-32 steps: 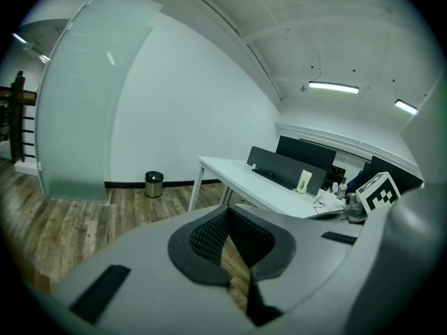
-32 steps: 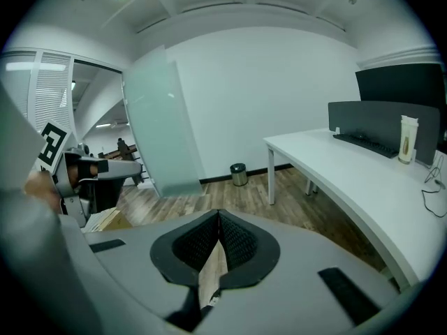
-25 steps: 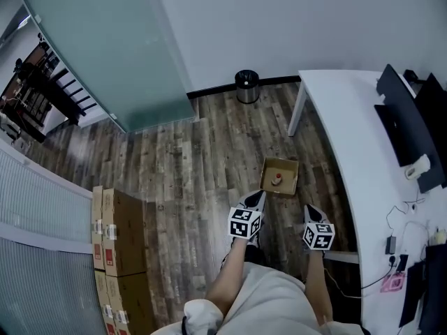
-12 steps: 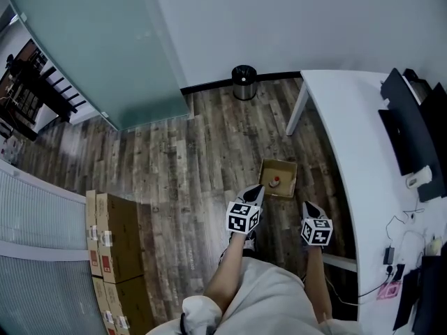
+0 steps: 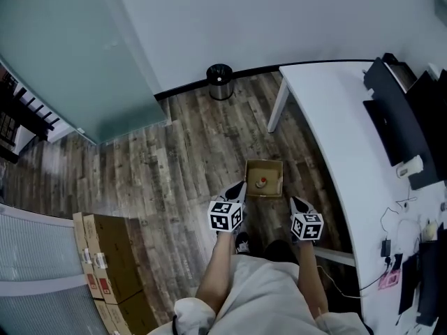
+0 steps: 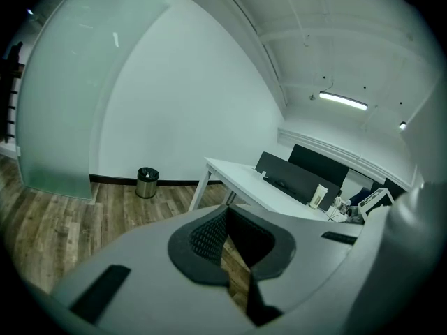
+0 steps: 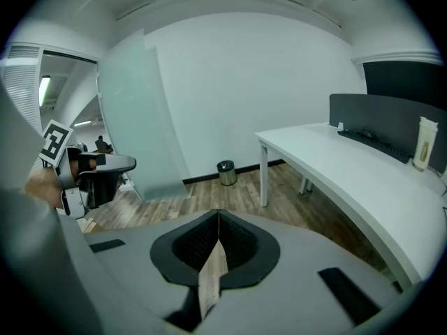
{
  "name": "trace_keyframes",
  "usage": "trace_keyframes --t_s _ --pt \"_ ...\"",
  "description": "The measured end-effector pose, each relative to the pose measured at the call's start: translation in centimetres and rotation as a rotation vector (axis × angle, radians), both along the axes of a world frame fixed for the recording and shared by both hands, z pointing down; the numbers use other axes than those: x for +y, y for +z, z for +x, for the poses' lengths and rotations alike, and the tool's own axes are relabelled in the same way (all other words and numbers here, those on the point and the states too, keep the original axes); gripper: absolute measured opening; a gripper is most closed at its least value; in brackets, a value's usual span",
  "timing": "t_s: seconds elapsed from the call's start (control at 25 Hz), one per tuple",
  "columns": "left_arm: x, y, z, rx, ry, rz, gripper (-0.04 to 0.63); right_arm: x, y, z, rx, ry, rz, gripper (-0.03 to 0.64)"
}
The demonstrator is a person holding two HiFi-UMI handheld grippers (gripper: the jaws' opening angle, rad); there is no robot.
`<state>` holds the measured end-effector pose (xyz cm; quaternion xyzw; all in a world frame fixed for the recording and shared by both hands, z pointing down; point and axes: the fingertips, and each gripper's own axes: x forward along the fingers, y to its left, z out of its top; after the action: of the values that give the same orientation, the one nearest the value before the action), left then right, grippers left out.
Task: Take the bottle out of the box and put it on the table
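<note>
An open cardboard box (image 5: 274, 169) sits on the wood floor by the white table (image 5: 328, 117). Inside it stands a small bottle (image 5: 260, 182) with a red cap. My left gripper (image 5: 239, 187) hovers just left of the box's near corner, jaws shut and empty. My right gripper (image 5: 299, 202) hangs to the right of the box, a little nearer to me, also shut with nothing in it. In the left gripper view the left gripper (image 6: 227, 211) has its pads meeting. The right gripper (image 7: 218, 215) looks the same in its own view. Neither gripper view shows the box.
A metal bin (image 5: 219, 82) stands by the far wall. A frosted glass partition (image 5: 63, 61) fills the left. Stacked cartons (image 5: 112, 257) stand at lower left. The table carries dark screens (image 5: 394, 114) and cables at its right side; its leg (image 5: 277, 114) is beyond the box.
The person has stepped forward and both grippers came along, still shut. The box now lies closer to the left gripper's tips, and the whole scene has shifted left in the head view.
</note>
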<state>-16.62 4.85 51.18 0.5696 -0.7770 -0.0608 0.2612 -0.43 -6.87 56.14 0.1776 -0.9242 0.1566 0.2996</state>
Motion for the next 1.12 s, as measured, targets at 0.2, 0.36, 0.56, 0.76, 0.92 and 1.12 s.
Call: trace_keyframes --t_s 0.2,0.36,0.56,0.76,0.92,1.12 --pt "-2.4 1.3 0.3 0.01 0.043 -0.023 0.014 -2.1 0.6 0.2 0.001 0.037 -0.016 0.04" --pt "-4.5 2.6 0.3 0.032 0.057 -0.04 0.014 -3.9 1.5 0.1 0.013 0.056 -0.032 0.04" --pt "-7.8 4.8 -0.9 0.078 0.027 -0.069 0.014 -7.2 3.1 -0.9 0.019 0.054 -0.082 0.04" --pt "-11.1 6.7 -2.9 0.117 -0.004 -0.104 0.014 -11.2 4.1 -2.9 0.046 0.052 -0.088 0.04" --pt "-12.8 8.5 -3.8 0.171 -0.03 -0.121 0.014 -13.2 5.5 -4.0 0.067 0.035 -0.122 0.04" --pt "-15.3 10.9 -4.1 0.22 -0.075 -0.136 0.014 -15.8 7.0 -5.5 0.058 0.026 -0.175 0.04"
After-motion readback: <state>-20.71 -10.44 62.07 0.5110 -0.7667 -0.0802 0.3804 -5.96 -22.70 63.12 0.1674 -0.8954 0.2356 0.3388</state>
